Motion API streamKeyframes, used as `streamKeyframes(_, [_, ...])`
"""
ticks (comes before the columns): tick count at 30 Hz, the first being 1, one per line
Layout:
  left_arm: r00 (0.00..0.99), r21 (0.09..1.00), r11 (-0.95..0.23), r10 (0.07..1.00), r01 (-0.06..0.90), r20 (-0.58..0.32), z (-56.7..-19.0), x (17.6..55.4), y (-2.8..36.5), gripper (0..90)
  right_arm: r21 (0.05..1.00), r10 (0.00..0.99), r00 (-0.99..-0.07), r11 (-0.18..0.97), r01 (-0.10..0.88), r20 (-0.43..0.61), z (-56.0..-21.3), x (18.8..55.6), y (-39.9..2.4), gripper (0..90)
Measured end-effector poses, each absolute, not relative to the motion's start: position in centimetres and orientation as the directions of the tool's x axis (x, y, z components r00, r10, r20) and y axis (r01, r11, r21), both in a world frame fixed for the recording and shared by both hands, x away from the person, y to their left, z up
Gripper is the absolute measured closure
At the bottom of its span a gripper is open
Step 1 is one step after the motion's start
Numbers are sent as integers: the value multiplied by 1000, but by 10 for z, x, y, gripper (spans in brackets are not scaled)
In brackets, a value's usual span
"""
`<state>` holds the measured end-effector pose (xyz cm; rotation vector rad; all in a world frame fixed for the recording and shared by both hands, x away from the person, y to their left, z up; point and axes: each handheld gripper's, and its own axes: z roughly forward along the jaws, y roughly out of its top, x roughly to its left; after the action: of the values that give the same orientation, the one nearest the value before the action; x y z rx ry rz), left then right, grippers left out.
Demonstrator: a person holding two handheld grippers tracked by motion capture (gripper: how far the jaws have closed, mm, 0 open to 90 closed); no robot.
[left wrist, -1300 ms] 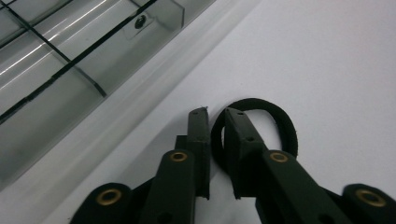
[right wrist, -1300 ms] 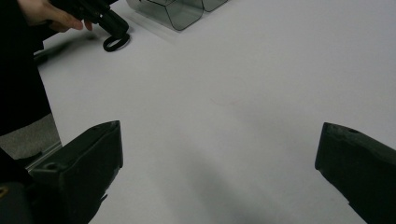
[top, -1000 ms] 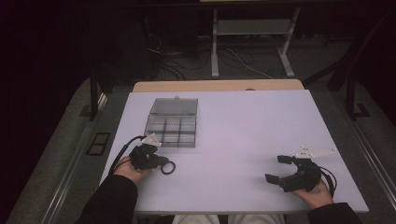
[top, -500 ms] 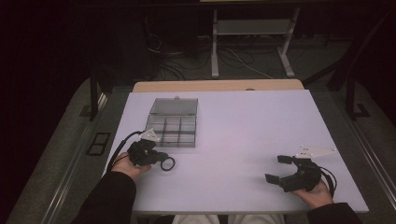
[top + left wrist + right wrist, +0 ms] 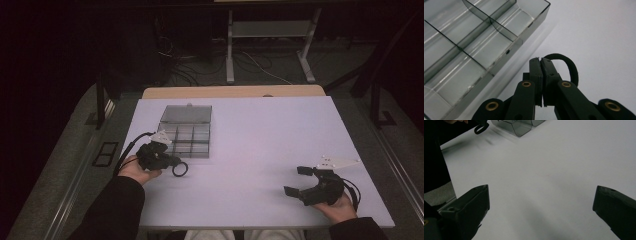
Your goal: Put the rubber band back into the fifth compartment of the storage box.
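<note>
High view: left gripper sits just in front of the divided clear box, jaws pinched tight on a black ring. In the left gripper view the ring loops out beside the closed tips, box compartments empty alongside; likely held ready to drop in. Right gripper rests at the table's near right, jaws spread wide, holding nothing, parked well apart.
</note>
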<state>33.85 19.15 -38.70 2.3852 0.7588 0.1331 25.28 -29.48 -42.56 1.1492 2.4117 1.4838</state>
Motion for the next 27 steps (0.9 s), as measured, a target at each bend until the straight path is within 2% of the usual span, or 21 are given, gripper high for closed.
streamKeyframes(27, [840,618,-645,541,449,-46,-346,358,185,871,796,635,-713,247,552,297,-426,253,-296,5])
